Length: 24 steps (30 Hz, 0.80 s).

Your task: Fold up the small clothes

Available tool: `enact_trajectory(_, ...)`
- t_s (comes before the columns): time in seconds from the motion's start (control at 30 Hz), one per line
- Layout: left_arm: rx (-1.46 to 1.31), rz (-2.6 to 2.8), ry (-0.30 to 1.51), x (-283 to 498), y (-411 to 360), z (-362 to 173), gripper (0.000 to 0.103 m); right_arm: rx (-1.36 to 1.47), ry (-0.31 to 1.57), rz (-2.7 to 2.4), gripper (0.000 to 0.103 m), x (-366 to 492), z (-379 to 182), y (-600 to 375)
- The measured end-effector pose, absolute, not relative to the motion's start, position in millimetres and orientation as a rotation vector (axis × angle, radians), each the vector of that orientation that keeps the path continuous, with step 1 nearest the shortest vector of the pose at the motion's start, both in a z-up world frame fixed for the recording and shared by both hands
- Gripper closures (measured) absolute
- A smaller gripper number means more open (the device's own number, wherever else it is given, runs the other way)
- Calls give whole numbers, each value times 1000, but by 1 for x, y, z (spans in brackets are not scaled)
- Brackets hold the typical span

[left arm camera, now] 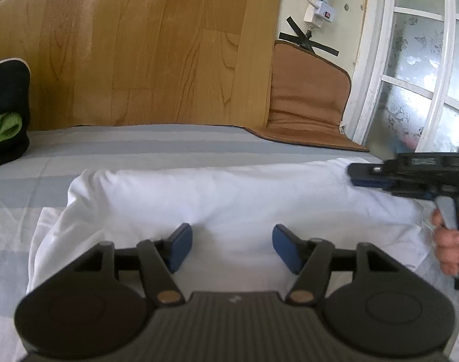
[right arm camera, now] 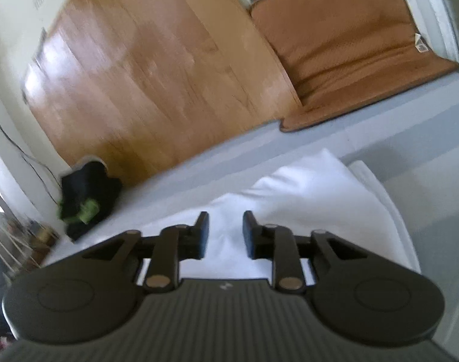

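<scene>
In the left wrist view, the left gripper [left arm camera: 232,246] is seen with its blue-padded fingers spread wide apart, nothing held between them. Below and ahead of it a white garment [left arm camera: 229,193] is spread across the grey striped bedding [left arm camera: 108,150], filling the centre of the view. At three o'clock the right gripper [left arm camera: 377,175] is seen from the side, over the garment's edge, held by a hand [left arm camera: 449,241]; whether its fingers are apart cannot be told from here. A black and green bundle [left arm camera: 6,114] is found at nine o'clock, a brown cushion [left arm camera: 307,99] at one o'clock, against a wooden headboard [left arm camera: 138,45].

In the right wrist view, which is blurred, the right gripper [right arm camera: 226,233] is shown with a clear gap between its fingers, empty. The white garment [right arm camera: 304,187] lies beneath and beyond it, towards two o'clock. The black and green bundle [right arm camera: 87,199] is placed at nine o'clock, the brown cushion [right arm camera: 350,45] at one o'clock.
</scene>
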State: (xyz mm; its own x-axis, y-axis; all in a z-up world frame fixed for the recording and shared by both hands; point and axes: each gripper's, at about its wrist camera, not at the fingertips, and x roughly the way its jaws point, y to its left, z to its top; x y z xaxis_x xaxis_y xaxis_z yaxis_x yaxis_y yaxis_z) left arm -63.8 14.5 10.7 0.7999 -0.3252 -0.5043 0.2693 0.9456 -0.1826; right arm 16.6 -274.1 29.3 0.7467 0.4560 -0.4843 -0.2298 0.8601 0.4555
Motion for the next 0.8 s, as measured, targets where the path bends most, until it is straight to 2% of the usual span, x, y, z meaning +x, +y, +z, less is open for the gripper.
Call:
enact_trajectory(0.03,-100,-319,561,-64,14,11,42,347,616,355,81,22,24,-275)
enact_trajectory(0.07,-93,-319,562,-64,14,12,42,344,597,340,100,24,19,-280)
enact_trajectory(0.1,-86,-320,563,-64,13,12,42,412,604,342,102,27,15,-289)
enact_trajectory(0.23,-54,-317,566,-63,9,13,39,453,585,327,102,23,13,-296)
enact_trajectory(0.33,-28,-313,567,-63,4,14,39,401,574,327,97,17,15,-288)
enact_trajectory(0.8,72,-163,540,-70,-9,18,39,324,562,283,97,15,20,-279)
